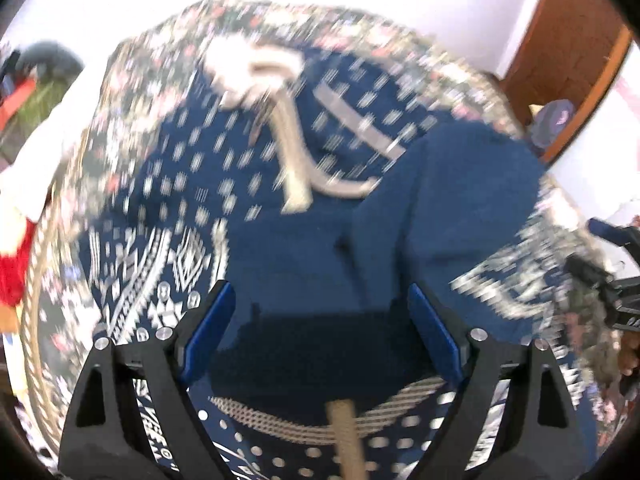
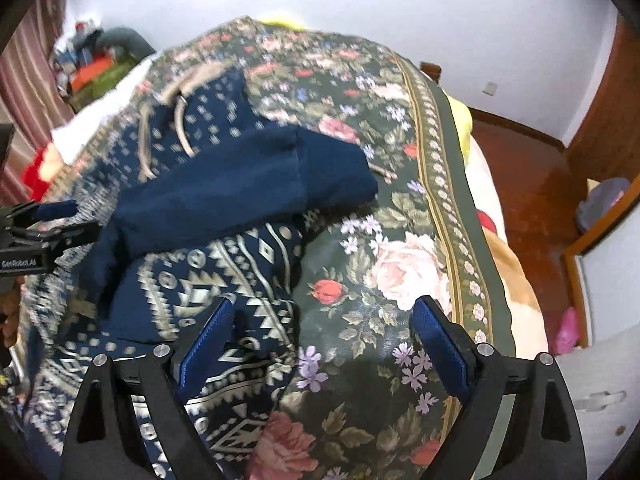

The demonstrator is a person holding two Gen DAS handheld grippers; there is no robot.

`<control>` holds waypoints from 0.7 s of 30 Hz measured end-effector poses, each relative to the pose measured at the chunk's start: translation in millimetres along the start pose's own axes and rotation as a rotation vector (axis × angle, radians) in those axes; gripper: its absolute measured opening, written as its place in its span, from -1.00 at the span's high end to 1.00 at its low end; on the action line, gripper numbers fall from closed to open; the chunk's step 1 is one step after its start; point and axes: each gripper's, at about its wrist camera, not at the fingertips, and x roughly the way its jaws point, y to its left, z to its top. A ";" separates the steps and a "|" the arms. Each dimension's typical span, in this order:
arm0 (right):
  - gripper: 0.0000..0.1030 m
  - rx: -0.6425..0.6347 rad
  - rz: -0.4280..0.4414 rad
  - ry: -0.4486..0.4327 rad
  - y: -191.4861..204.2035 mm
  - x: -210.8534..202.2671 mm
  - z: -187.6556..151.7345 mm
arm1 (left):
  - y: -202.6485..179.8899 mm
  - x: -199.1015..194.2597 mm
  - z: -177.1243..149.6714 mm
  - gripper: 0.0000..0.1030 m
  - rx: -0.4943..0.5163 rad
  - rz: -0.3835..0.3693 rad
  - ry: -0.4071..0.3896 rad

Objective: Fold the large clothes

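Navy patterned garment [image 2: 224, 280] lies spread on a bed covered by a dark green floral bedspread [image 2: 400, 200], filling the left and lower left of the right wrist view and most of the middle of the left wrist view. One plain navy sleeve [image 2: 248, 196] is folded across the garment's body, its cuff end reaching toward the centre of the right wrist frame and resting on the bedspread. Beige drawstrings [image 1: 296, 152] trail from the neckline near the upper middle of the left wrist view, which is blurred. The left tool [image 1: 320, 320] sits at the bottom of its own frame with both blue pads spread wide; plain navy cloth lies beneath the gap, and the pads press on nothing. The right tool [image 2: 324, 328] is likewise wide apart at the bottom of its frame, one pad over the patterned hem, the other over bare bedspread, gripping nothing. The left tool also shows at the left edge of the right wrist view, beside the folded sleeve. Reddish wooden floor [image 2: 532, 184] fills the right side of that view, and a white wall [image 2: 360, 8] runs along the top.
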 end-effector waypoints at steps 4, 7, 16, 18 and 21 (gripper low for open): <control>-0.75 0.025 0.061 -0.052 -10.0 -24.9 -0.4 | -40.7 -13.8 27.5 -0.72 0.073 -0.058 -0.036; -0.75 0.047 0.089 -0.072 -22.3 -36.1 1.1 | -81.6 -4.0 47.5 -0.72 0.134 -0.107 -0.027; -0.75 0.080 0.078 -0.050 -60.8 -47.9 -13.9 | -184.9 66.2 76.9 -0.33 0.300 -0.144 0.078; -0.76 0.095 0.079 -0.045 -66.9 -46.8 -17.0 | -193.6 76.0 76.1 -0.12 0.328 -0.083 0.067; -0.76 0.123 0.094 -0.028 -73.1 -41.9 -19.5 | -193.7 75.5 74.8 0.56 0.341 -0.034 0.029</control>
